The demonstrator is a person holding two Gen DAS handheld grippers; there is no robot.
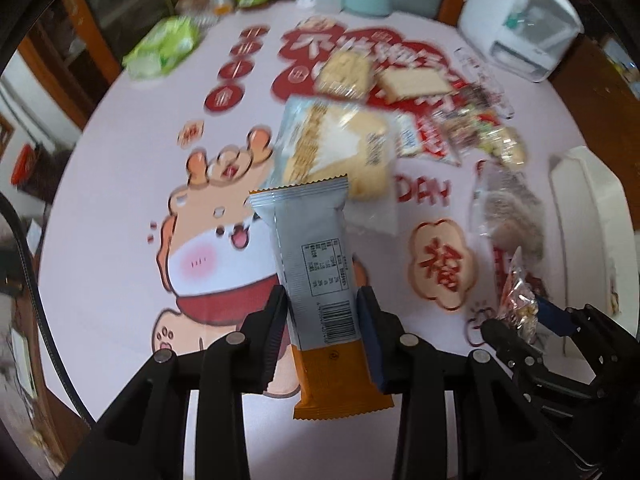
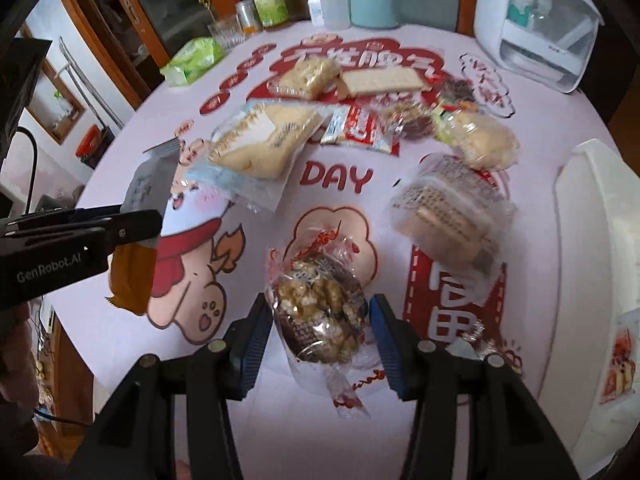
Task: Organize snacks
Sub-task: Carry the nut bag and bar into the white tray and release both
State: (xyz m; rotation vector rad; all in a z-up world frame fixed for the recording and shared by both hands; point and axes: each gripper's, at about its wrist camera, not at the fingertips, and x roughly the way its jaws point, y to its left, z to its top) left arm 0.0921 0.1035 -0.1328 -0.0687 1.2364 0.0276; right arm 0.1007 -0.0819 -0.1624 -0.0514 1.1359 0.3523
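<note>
My left gripper [image 1: 322,312] is shut on a silver and orange snack bar [image 1: 318,280], held upright above the printed tablecloth [image 1: 120,208]. The same snack bar [image 2: 140,216] shows at the left of the right wrist view, clamped in the left gripper's fingers [image 2: 120,228]. My right gripper [image 2: 320,328] is shut on a clear-wrapped popcorn-nut candy [image 2: 320,308], lifted off the cloth. That candy [image 1: 520,304] and the right gripper [image 1: 528,320] appear at the lower right of the left wrist view. Several other wrapped snacks lie in a pile [image 2: 360,120] across the middle of the table.
A white bin [image 2: 592,240] stands at the right table edge. A wrapped sandwich bread [image 2: 260,140], a boxed cake [image 2: 448,212] and a green packet [image 2: 192,60] lie on the cloth. Bottles, a glass and a teal canister [image 2: 374,0] line the back; a white appliance [image 2: 540,28] sits back right.
</note>
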